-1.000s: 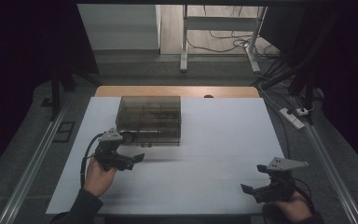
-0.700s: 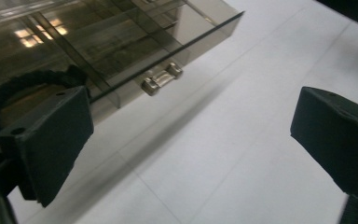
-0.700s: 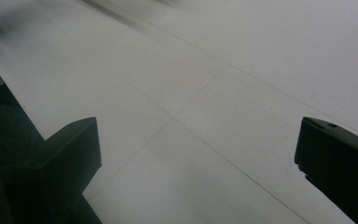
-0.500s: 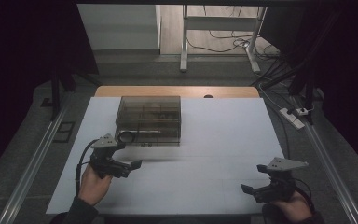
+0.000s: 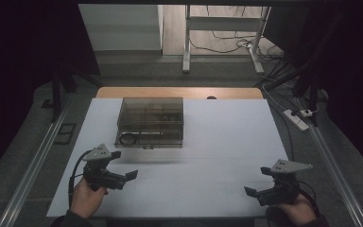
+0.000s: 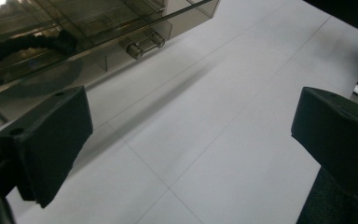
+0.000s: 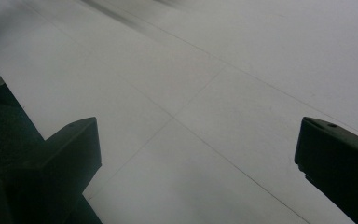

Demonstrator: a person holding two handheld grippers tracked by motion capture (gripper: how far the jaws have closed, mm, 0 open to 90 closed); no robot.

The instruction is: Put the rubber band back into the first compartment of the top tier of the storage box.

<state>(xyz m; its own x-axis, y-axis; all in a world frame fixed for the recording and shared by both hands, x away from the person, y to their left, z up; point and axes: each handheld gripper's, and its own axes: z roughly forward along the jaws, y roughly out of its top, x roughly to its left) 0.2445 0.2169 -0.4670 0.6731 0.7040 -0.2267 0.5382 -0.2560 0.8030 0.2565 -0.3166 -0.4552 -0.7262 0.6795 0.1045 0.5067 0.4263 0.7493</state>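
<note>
A smoky see-through drawer box (image 5: 150, 118) stands on the white table (image 5: 217, 142), left of centre. A black ring (image 5: 129, 138) lies in its lowest level at the front left, beside a small knob handle (image 5: 146, 146). My left gripper (image 5: 124, 164) hovers in front of the box, apart from it, jaws wide open and empty. In the left gripper view the left gripper (image 6: 191, 121) points past the box (image 6: 74, 28), the ring (image 6: 23, 46) and the handle (image 6: 144, 43). My right gripper (image 5: 257, 181) is open near the front right edge. In the right gripper view the right gripper (image 7: 196, 149) faces bare table.
A wooden strip (image 5: 179, 92) borders the table's far edge. A power strip (image 5: 297, 118) and cables lie on the floor at the right. A metal stand (image 5: 187, 42) rises beyond the table. White surface (image 7: 214, 70) spreads between the two grippers.
My left gripper has drawn back from the box front toward the near edge of the table. The right gripper has stayed where it was.
</note>
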